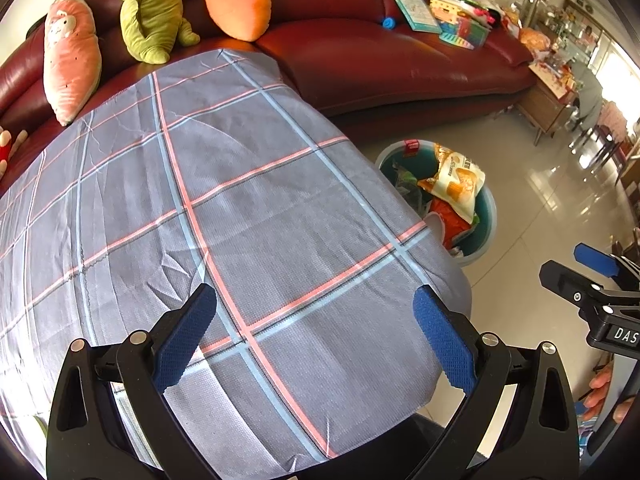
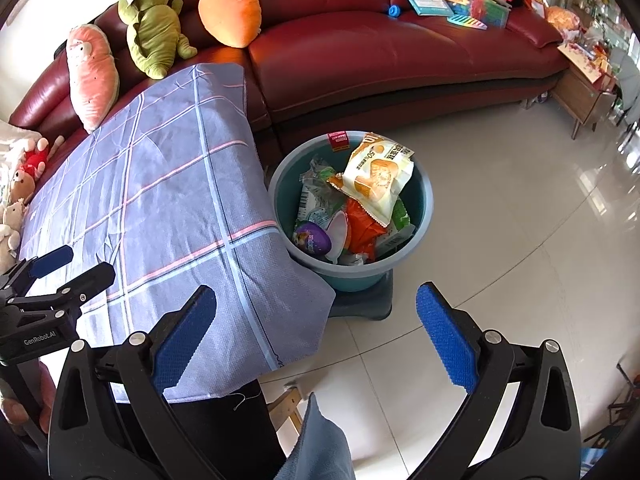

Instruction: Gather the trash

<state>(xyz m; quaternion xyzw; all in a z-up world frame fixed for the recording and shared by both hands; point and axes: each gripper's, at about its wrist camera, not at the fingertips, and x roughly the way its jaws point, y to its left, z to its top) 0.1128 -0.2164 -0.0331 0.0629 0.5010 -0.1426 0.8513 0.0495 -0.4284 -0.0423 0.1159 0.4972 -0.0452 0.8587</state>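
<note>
hovering over the checked cloth on the counter, my left gripper has jaws spread wide, holding nothing. my right gripper gapes empty too, the trash-filled bin at twelve o'clock, wrappers heaped inside.

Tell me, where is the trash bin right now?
The trash bin stands on the tiled floor, right of the cloth-covered table and in front of the red sofa.

Tablecloth lies bare; wrappers fill the bin beside it.
</note>
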